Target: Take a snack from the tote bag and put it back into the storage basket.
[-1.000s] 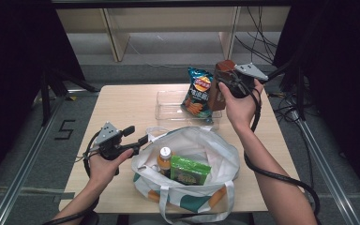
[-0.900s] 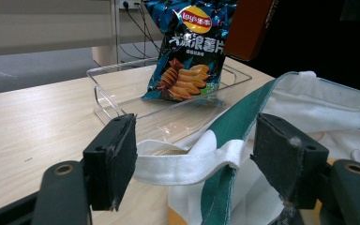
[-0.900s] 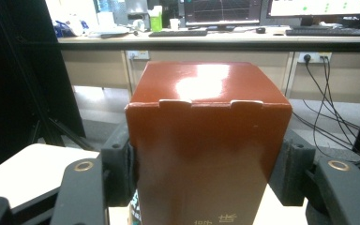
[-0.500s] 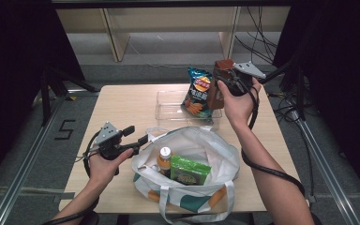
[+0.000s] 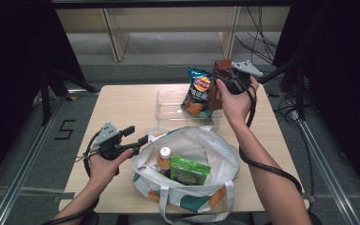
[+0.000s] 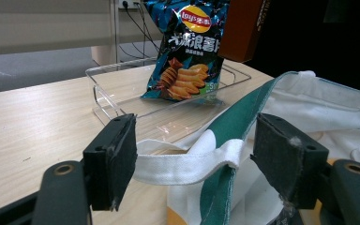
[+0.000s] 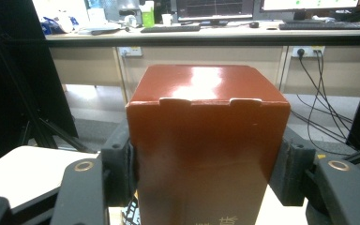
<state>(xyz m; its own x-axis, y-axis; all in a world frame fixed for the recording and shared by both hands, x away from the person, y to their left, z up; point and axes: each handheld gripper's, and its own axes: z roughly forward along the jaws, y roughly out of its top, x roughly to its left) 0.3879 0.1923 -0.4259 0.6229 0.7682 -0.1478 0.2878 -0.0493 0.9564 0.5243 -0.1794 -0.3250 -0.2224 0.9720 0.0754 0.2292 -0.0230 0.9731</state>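
A: Quick one. What's in hand?

B: right gripper (image 5: 218, 75) is clamped on the brown box (image 7: 206, 145), pads pressing both side faces, box upright. It's up in the air over the far right end of the clear tray (image 5: 168, 110), just beside the chip bag (image 5: 196, 91).

A: Is the chip bag in the tray?

B: Yes, standing and leaning in it, right end. Looks like items are moving between the tote bag (image 5: 215, 154) and the tray; which way, can't tell from this.

A: Why the side grip on the box?

B: My guess: the narrow faces fit the jaw span, and it stays upright for setting down next to the chips.

A: Left side?

B: left gripper (image 6: 206, 161), jaws wide apart, with the bag's white handle strap (image 6: 187, 164) running between them. It reaches the left pad and ends short of the right one, so not pinched. Probably sits at the bag's rim to keep the mouth open or steady the bag.

A: Bag contents?

B: An orange-capped bottle (image 5: 164, 159) and a green packet (image 5: 190, 169), both inside, bag at the near edge of the table (image 5: 122, 108).

A: Arm poses?

B: Right arm stretched forward across the bag, hand raised, gripper pointing away. Left forearm short and low, gripper level, aimed right at the bag's left rim.
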